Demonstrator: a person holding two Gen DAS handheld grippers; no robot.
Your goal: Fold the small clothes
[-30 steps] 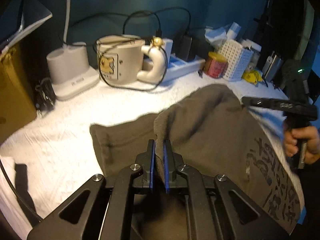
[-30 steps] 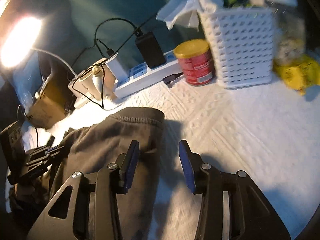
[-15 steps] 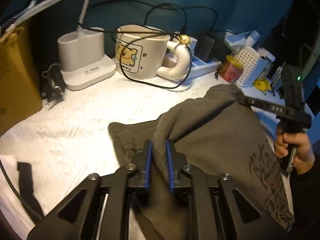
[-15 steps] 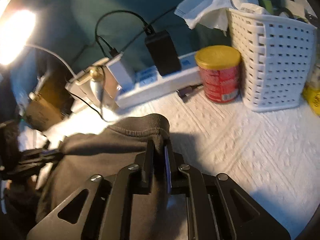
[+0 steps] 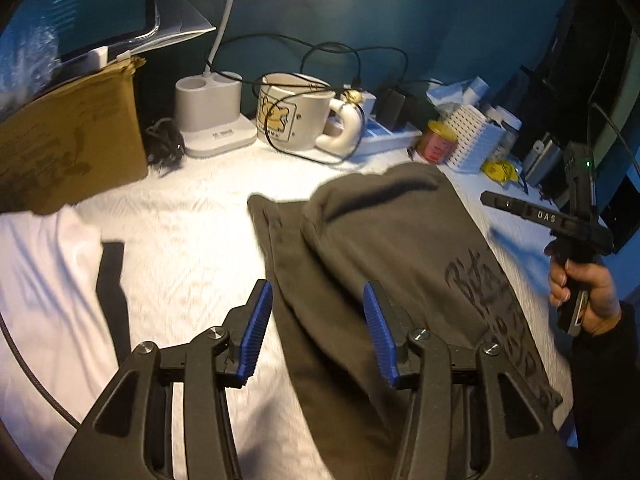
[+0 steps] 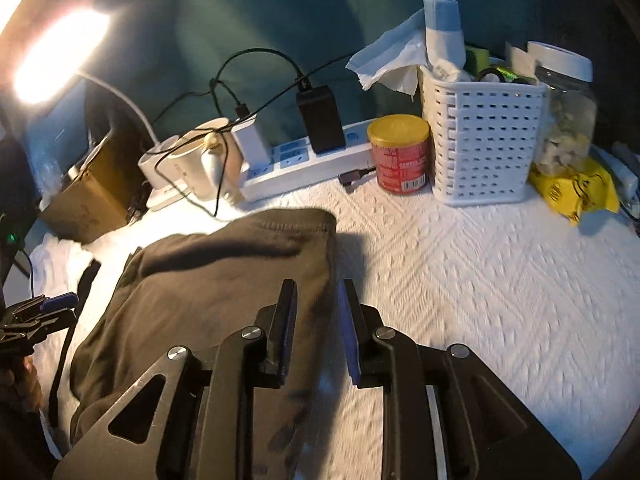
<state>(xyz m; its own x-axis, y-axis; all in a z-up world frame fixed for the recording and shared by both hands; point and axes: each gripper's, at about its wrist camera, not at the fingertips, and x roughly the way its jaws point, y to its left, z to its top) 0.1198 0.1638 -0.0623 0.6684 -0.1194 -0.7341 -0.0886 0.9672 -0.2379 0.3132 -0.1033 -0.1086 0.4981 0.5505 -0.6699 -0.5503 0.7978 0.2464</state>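
The grey sweatpants [image 5: 392, 248] lie folded on the desk [image 6: 460, 280]; both claws, left claw [image 5: 318, 330] and right claw [image 6: 316, 328], have just been opened, releasing the cloth.

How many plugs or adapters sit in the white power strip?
2: a black adapter near the middle of the power strip, and a white one at its left end beside the mug. More may be hidden.

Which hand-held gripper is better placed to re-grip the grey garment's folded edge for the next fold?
Right hand-held gripper, probably: its jaws straddle the grey garment's edge. The left hand-held gripper gapes above it.
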